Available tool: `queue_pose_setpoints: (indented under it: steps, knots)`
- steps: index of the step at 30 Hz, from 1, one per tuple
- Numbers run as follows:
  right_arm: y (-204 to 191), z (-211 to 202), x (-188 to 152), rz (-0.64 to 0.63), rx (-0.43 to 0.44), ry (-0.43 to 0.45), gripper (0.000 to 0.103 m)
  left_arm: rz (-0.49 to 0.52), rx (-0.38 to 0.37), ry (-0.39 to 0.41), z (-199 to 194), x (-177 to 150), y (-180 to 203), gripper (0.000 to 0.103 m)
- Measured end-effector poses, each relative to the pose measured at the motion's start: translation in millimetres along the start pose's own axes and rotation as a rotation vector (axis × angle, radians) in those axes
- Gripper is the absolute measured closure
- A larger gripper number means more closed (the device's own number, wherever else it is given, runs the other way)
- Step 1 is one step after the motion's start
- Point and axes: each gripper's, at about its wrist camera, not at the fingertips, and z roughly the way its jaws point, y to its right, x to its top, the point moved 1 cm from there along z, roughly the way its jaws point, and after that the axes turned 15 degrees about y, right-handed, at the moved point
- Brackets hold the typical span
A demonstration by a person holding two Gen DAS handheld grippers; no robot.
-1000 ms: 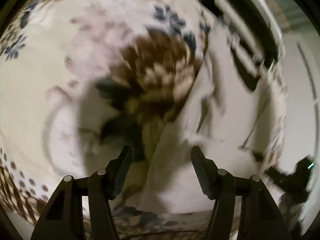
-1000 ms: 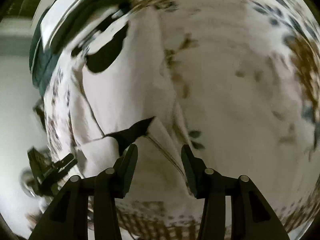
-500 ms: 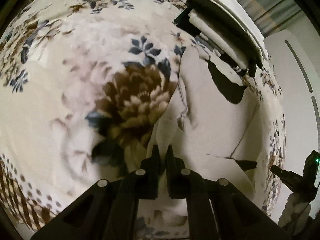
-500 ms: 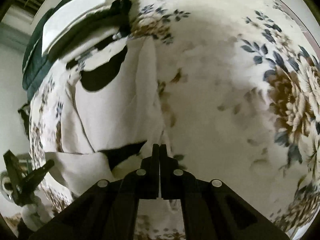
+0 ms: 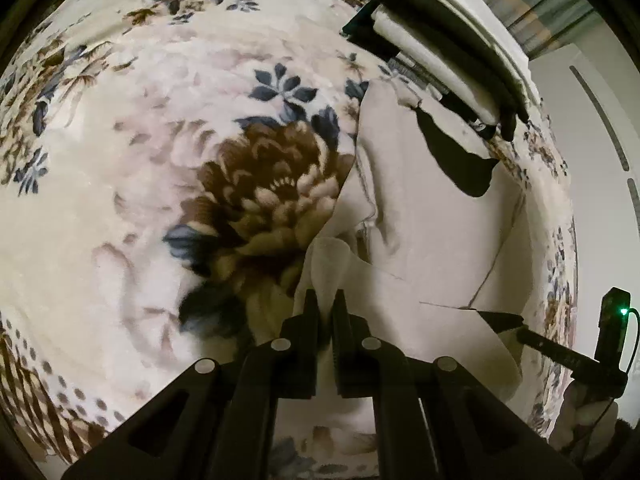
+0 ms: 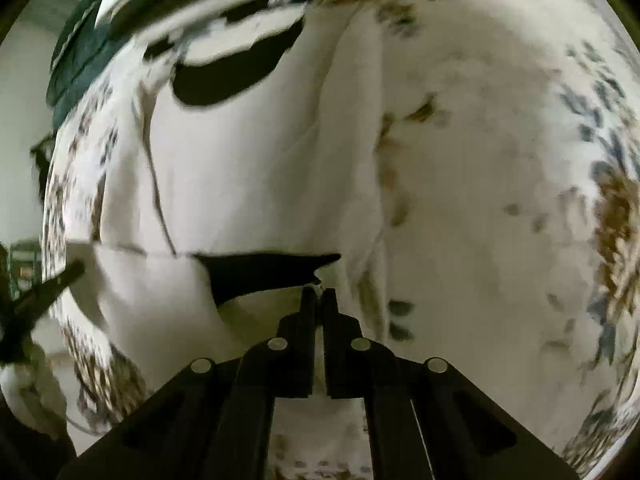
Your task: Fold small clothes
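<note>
Fuzzy floral blanket on the bed, one cream garment with black trim; left gripper and right gripper jaws each pinch its hem shut.

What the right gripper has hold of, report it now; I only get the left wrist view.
Observer: The right gripper is shut on the edge of the white garment, right at the tip of a black pointed patch.
Operator: Tell me what lies on its right side.
Observer: The garment's edge runs just right of the fingertips; beyond it is only the floral blanket.
</note>
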Motion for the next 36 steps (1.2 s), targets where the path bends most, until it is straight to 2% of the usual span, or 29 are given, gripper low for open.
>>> queue_pose_setpoints:
  steps: [3,8,11,16,18,19,20,21,22,23,27,29,33,36]
  knots:
    - [15,-22,9,0.071,-0.03,0.071,0.1,0.006,-0.017,0.014,-6,4,4,0.099]
    - [33,-39,27,0.137,-0.052,0.12,0.101,0.004,-0.019,0.034,2,16,7,0.099]
    - [39,-33,35,0.146,-0.064,0.119,0.101,-0.001,-0.006,0.039,19,24,7,0.099]
    - [38,-2,40,0.146,-0.084,0.085,0.1,-0.015,0.005,-0.054,64,24,-3,0.095]
    - [41,14,41,0.166,-0.071,0.023,0.1,-0.045,-0.017,-0.098,72,25,-4,0.095]
    - [43,18,41,0.189,-0.062,-0.001,0.095,-0.04,-0.02,-0.093,69,28,-2,0.088]
    - [47,21,44,0.227,-0.038,-0.032,0.086,-0.034,-0.01,-0.088,66,31,0,0.071]
    - [48,23,46,0.242,-0.02,-0.041,0.078,-0.033,-0.008,-0.085,63,35,2,0.06]
    - [48,20,49,0.256,-0.005,-0.04,0.06,-0.041,-0.02,-0.072,58,41,5,0.044]
    - [48,15,57,0.262,0.004,-0.024,0.051,-0.056,-0.042,-0.046,53,48,8,0.043]
    - [37,8,93,0.24,0.019,0.022,0.049,-0.048,-0.064,0.005,56,85,26,0.043]
    - [28,17,122,0.22,0.015,0.038,0.043,-0.009,-0.055,0.019,67,104,38,0.043]
    - [14,51,179,0.179,-0.004,0.047,0.038,0.125,-0.022,-0.013,116,138,65,0.043]
    - [-2,82,214,0.082,-0.046,0.043,0.038,0.264,0.006,-0.058,157,151,82,0.043]
